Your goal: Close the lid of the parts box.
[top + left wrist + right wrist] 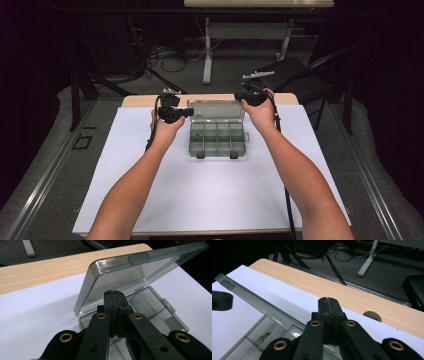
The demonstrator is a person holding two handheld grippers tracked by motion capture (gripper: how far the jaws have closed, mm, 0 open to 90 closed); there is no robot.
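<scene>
I see a box (217, 137) of smoky clear plastic in the middle of the white sheet (210, 195) that covers the surface. It is rectangular with rounded corners, and thin walls divide it into several compartments. Its lid (215, 108) is open and stands up at the far side, smooth and shiny, with a small flat tab at its edge. My left tongs (189, 112) are at the left end of the lid; in the left gripper view the two black matte jaws are together, with nothing between them, and their tips are just in front of the lid. My right tongs (243, 97) are at the right top corner of the lid, also closed and empty. Beyond the sheet the surface (352, 293) shows pale wood grain.
</scene>
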